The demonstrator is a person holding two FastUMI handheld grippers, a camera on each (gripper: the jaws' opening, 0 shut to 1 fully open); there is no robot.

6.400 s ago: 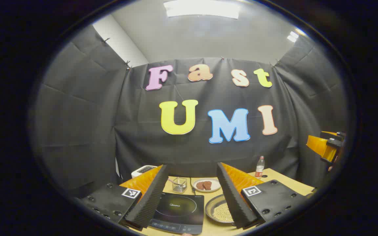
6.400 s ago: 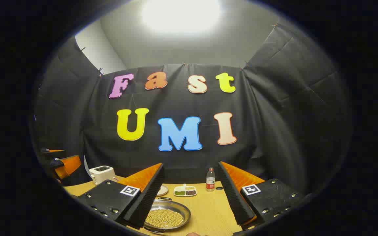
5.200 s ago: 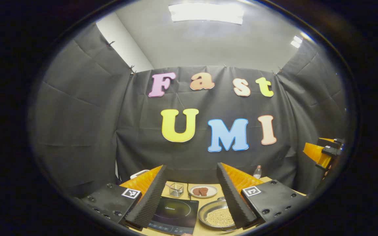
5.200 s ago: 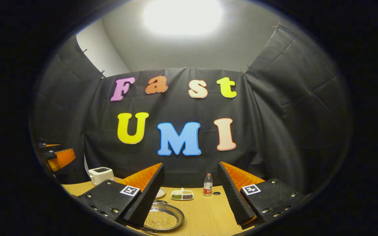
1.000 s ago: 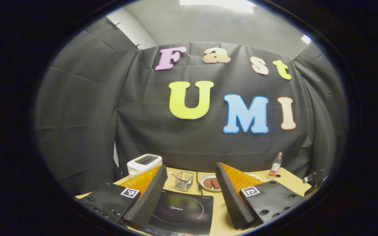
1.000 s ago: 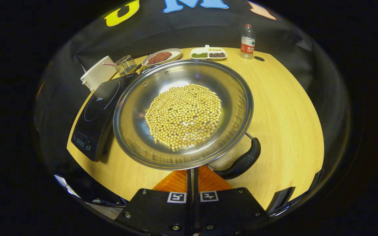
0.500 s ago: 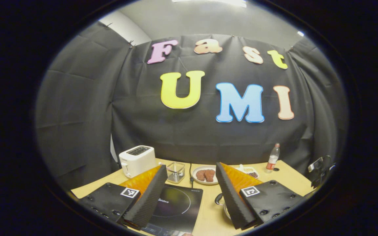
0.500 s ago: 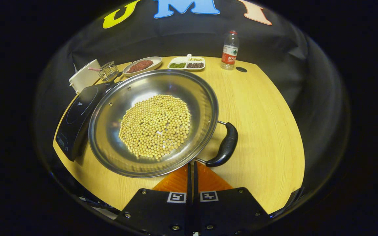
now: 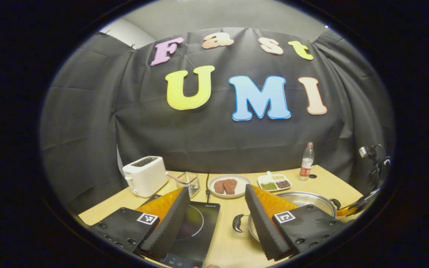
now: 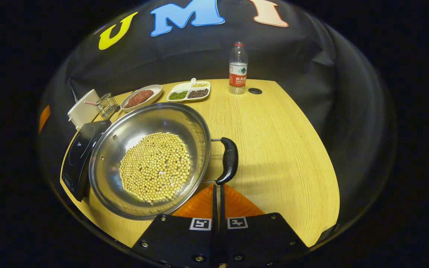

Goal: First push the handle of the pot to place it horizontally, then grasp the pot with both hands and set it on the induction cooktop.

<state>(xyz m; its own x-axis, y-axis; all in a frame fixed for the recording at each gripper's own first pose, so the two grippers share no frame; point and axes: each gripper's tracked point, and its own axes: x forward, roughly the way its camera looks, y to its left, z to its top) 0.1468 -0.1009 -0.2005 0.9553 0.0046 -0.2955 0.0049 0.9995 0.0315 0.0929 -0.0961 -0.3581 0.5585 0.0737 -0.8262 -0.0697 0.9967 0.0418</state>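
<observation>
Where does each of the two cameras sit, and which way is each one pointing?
Left gripper view: rides the left tongs, held low, facing the booth wall across the cooktop; its open fingers frame the bottom.
Right gripper view: rides the right tongs, looking down on the table; its shut fingers sit by the pot's handle.
Shared: pot, cooktop, bottle, toaster, both dishes.

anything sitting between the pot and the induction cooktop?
Nothing visible. In the right gripper view the pot sits right beside the induction cooktop, its rim overlapping the cooktop's edge. The cooktop's glass top is bare; the wire basket stands behind it.
</observation>
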